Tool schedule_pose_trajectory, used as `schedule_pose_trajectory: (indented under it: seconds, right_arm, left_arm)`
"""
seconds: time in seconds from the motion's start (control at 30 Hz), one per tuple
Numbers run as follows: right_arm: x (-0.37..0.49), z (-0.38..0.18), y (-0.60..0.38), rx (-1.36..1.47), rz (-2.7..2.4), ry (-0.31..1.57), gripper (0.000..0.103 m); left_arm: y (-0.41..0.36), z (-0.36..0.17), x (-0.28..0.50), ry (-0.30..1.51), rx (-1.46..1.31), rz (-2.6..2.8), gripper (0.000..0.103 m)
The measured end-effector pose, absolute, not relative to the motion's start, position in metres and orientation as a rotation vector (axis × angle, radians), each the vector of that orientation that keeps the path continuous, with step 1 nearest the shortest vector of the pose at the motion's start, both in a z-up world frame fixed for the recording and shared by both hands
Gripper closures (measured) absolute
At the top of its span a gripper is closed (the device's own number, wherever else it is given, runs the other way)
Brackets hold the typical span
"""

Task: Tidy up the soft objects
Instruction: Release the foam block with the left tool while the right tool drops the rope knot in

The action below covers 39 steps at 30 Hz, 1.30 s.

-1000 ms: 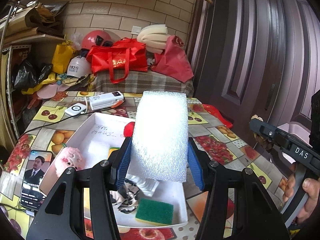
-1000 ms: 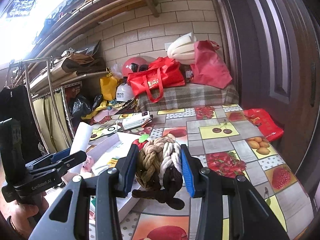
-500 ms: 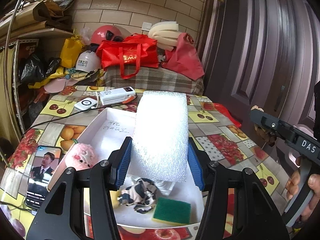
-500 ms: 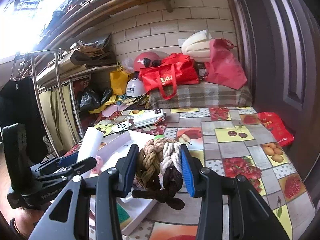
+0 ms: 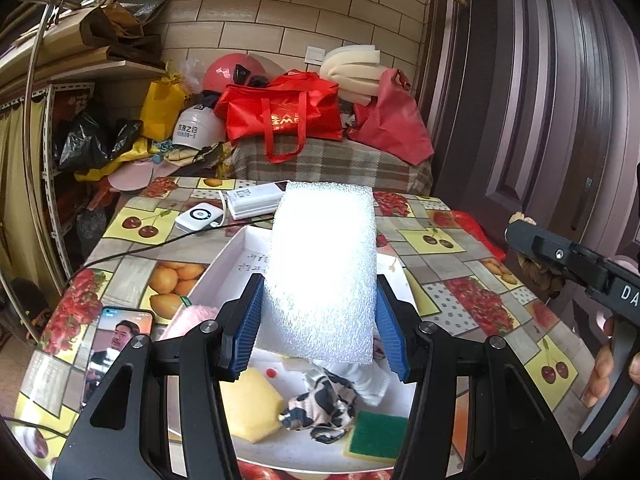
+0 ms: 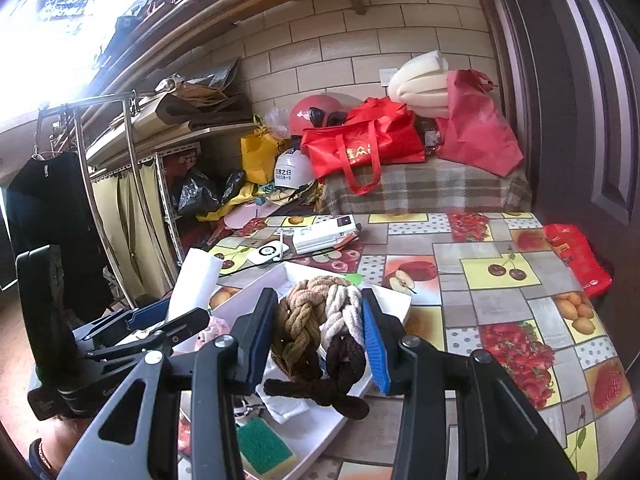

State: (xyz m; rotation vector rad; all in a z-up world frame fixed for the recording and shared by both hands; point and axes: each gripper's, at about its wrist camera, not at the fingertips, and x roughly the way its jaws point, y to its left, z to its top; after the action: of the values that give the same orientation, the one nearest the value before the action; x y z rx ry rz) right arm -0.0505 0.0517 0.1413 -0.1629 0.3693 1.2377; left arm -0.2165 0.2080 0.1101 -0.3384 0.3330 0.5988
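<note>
Left wrist: foam block (image 5: 324, 272) between fingers (image 5: 245, 328)

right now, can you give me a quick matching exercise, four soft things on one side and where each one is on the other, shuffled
Things:
1. white foam block
2. braided rope
3. green scouring sponge
4. pink plush toy

Places:
A. lying in the near corner of the white box
B. clamped in the right gripper
C. in the box, beside the phone on the table
D. clamped in the left gripper

Pairs: 1-D, 2-B, 3-A, 4-C
</note>
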Motion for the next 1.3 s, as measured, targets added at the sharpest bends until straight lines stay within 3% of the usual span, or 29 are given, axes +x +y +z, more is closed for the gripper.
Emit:
schedule_pose_trajectory:
  seconds: [0.4,0.83,0.87,0.9,0.93,0.97,1.03,1.07,1.3]
  right_arm:
    - [-0.047,0.142,0.090,-0.155,1.263,0.453,0.061]
    - [-0.005,0.070,0.145,-0.070,1.221,0.792,0.059]
    - [-0.003,0.066,0.144,-0.047,1.220,0.801,0.053]
    - [-0.002,0.064,0.143,-0.032,1.226,0.804,0.043]
    - [-0.001,0.061,0.141,-0.020,1.235,0.808,0.019]
    - [0.000,0.062,0.140,-0.013,1.235,0.805,0.012]
    - [0.000,0.064,0.137,-0.007,1.220,0.775,0.004]
    - [-0.001,0.066,0.136,-0.016,1.206,0.754,0.000]
    - [-0.017,0.078,0.124,-0.097,1.150,0.589,0.000]
  left_arm:
    - [0.246,0.127,-0.195,0.384,-0.350,0.605,0.050]
    - [0.277,0.081,-0.162,0.552,-0.411,0.656,0.049]
    - [0.276,0.080,-0.161,0.553,-0.407,0.657,0.049]
    - [0.274,0.079,-0.160,0.558,-0.394,0.662,0.042]
    - [0.272,0.079,-0.158,0.558,-0.378,0.665,0.022]
    - [0.271,0.079,-0.158,0.555,-0.364,0.667,0.016]
    - [0.268,0.079,-0.158,0.549,-0.342,0.701,0.000]
    - [0.269,0.079,-0.159,0.538,-0.343,0.721,0.000]
    - [0.271,0.082,-0.181,0.474,-0.358,0.841,0.000]
